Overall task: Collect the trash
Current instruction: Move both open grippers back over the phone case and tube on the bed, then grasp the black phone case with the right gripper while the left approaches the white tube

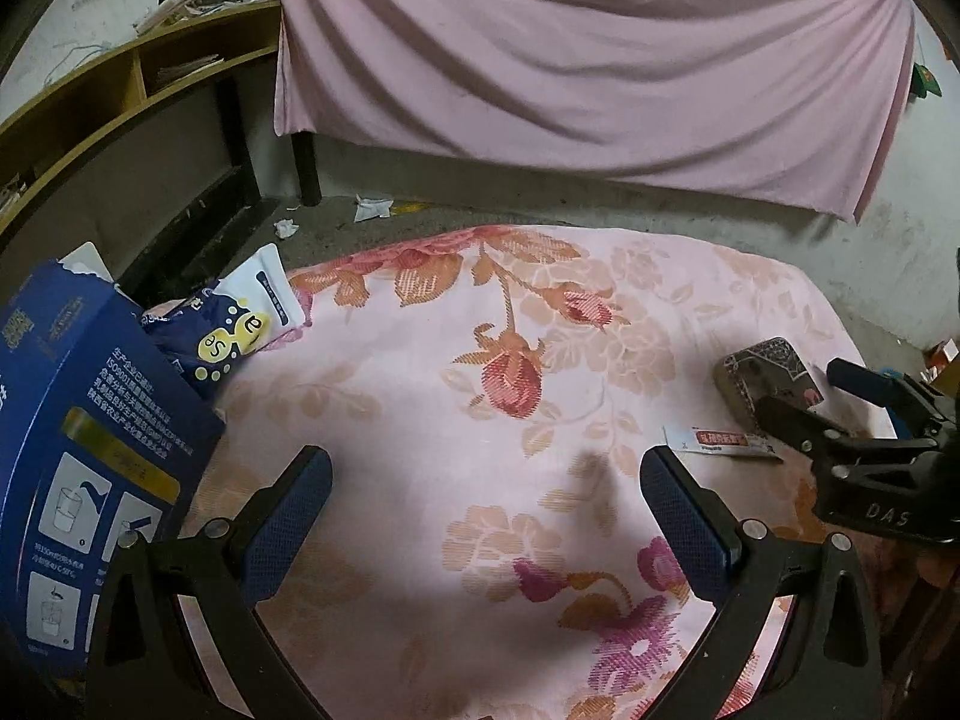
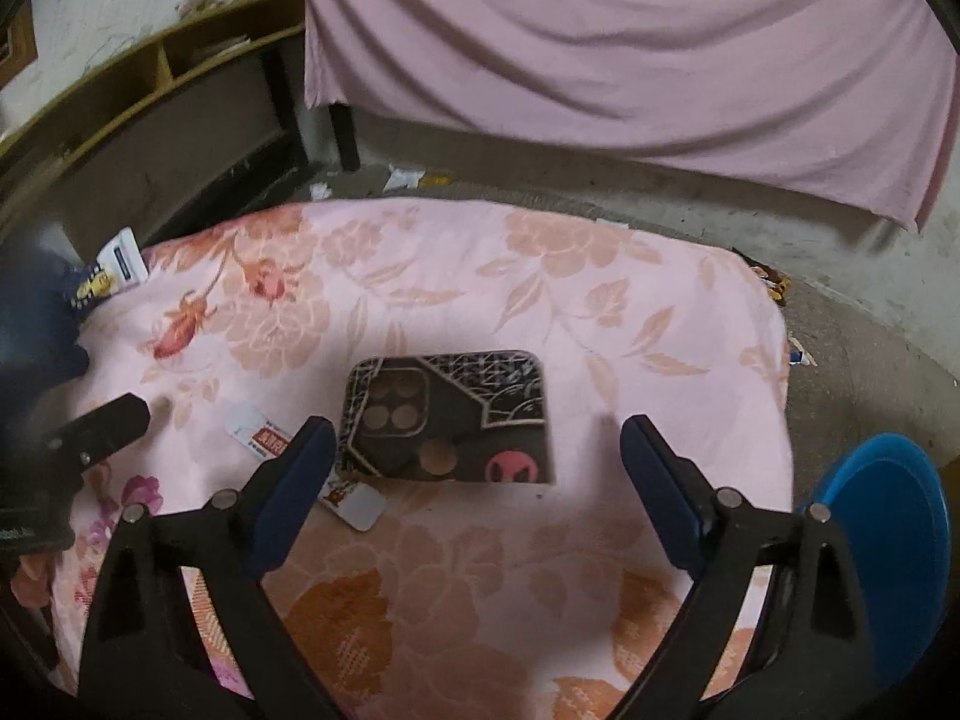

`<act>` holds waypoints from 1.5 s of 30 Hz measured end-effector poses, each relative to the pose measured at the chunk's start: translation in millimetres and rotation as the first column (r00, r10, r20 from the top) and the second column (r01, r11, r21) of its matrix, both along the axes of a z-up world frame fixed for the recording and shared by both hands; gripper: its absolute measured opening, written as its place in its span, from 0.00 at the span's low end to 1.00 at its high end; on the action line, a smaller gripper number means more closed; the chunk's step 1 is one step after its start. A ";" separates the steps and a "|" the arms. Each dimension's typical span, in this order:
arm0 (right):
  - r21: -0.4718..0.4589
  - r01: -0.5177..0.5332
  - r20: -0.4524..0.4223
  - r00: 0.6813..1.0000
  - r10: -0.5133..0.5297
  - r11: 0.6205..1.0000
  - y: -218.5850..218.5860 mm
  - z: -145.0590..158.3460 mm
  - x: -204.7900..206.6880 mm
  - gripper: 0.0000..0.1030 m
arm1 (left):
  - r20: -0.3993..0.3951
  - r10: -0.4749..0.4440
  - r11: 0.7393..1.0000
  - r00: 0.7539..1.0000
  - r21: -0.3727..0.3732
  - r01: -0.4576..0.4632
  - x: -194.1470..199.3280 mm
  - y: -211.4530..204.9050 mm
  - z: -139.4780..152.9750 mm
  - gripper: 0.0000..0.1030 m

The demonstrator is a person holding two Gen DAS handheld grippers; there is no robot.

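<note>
My left gripper (image 1: pixel 486 480) hangs open over the pink floral cloth (image 1: pixel 420 408), holding nothing. To its left stands a torn blue carton (image 1: pixel 90 420), with a blue and white snack bag (image 1: pixel 240 324) tucked behind it. A small white and red sachet wrapper (image 1: pixel 720 441) lies at the right, beside a phone in a dark patterned case (image 1: pixel 768 378). My right gripper (image 2: pixel 480 438) is open just above and in front of the phone (image 2: pixel 447 414). The sachet wrapper (image 2: pixel 264 435) lies at its left finger and runs partly under the phone.
Paper scraps (image 1: pixel 369 207) and a dark wrapper (image 2: pixel 771 282) lie on the concrete floor beyond the cloth's edge. A blue plastic stool (image 2: pixel 888 540) stands at the right. A wooden shelf (image 1: pixel 138 84) lines the left wall, and a pink sheet (image 1: pixel 600 60) hangs behind.
</note>
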State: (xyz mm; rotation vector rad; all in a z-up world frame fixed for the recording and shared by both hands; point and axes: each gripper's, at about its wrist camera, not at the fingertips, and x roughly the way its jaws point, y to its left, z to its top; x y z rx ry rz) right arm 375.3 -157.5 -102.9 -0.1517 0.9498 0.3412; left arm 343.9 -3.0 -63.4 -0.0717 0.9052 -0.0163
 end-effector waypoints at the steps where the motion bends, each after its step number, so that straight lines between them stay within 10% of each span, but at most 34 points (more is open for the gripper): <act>1: -0.004 -0.005 -0.010 1.000 0.005 1.000 1.6 -1.8 1.4 1.00 | 0.000 0.001 1.000 1.000 0.001 -0.001 -0.6 0.3 1.1 0.98; 19: 0.026 0.032 -0.028 0.999 -0.031 0.999 -34.9 2.4 -0.1 0.97 | 0.008 -0.178 0.982 0.984 0.067 0.177 9.7 -28.5 -1.1 0.97; 27: 0.029 0.067 0.005 0.998 -0.068 0.997 -69.6 10.6 -15.4 0.97 | -0.026 -0.466 0.859 0.884 0.227 0.459 18.2 -84.6 -16.6 0.95; 36: 0.081 0.072 0.007 0.997 -0.072 0.994 -87.9 12.3 -23.7 0.97 | -0.069 -0.625 0.745 0.778 0.244 0.620 28.3 -110.9 -29.6 0.54; 45: 0.115 0.051 0.015 0.998 -0.053 0.992 -84.2 16.3 -33.4 0.97 | -0.114 -0.679 0.693 0.726 0.228 0.684 21.0 -131.2 -30.5 0.10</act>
